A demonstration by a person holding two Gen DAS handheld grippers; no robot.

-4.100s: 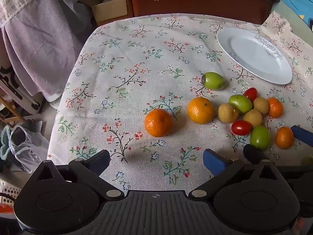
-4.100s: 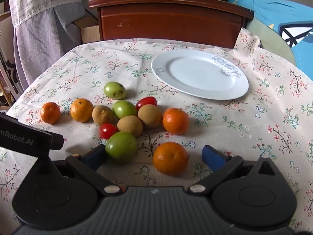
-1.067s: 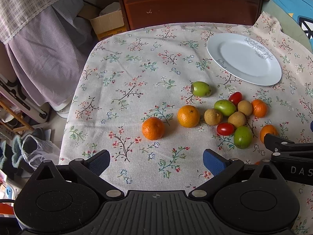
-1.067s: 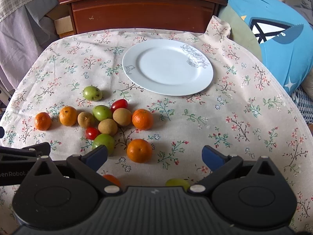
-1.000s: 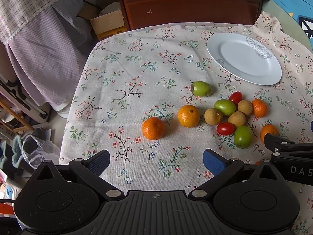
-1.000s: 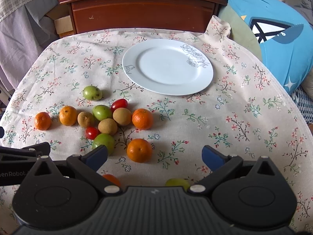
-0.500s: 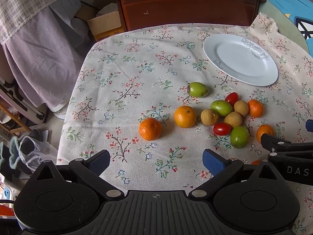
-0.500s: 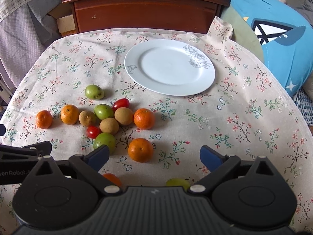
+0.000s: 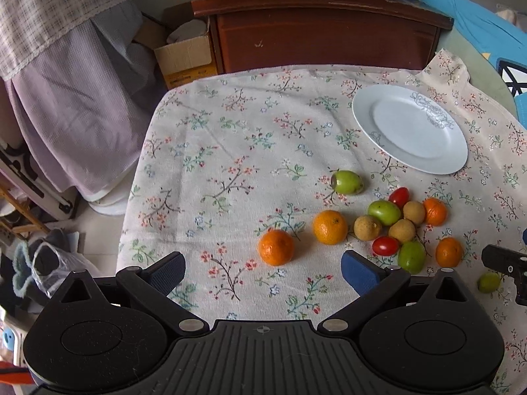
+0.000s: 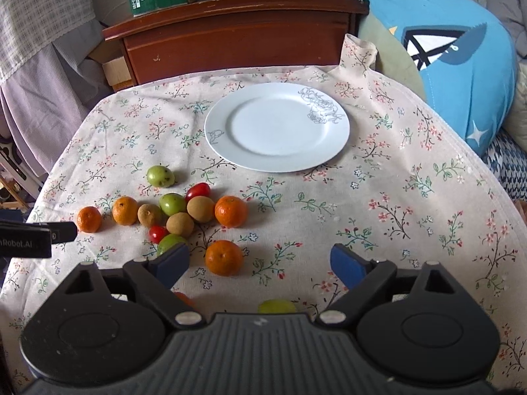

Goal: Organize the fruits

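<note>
the desk (image 10: 411, 197) is covered with a cream cloth printed with small flowers. a round white plate with a grey flower drawing (image 10: 276, 128) lies on its far part with nothing on it. the left tongs (image 9: 263, 271) and the right tongs (image 10: 260, 263) hang above the near edge, both spread wide and holding nothing. the fruits lie on the cloth, near the plate but apart from it: orange mandarins, one (image 9: 276, 247) just ahead of the left tongs and one (image 10: 224, 258) between the right fingers, then green round fruits, brown ones and two small red tomatoes (image 10: 197, 190) in a close group.
</note>
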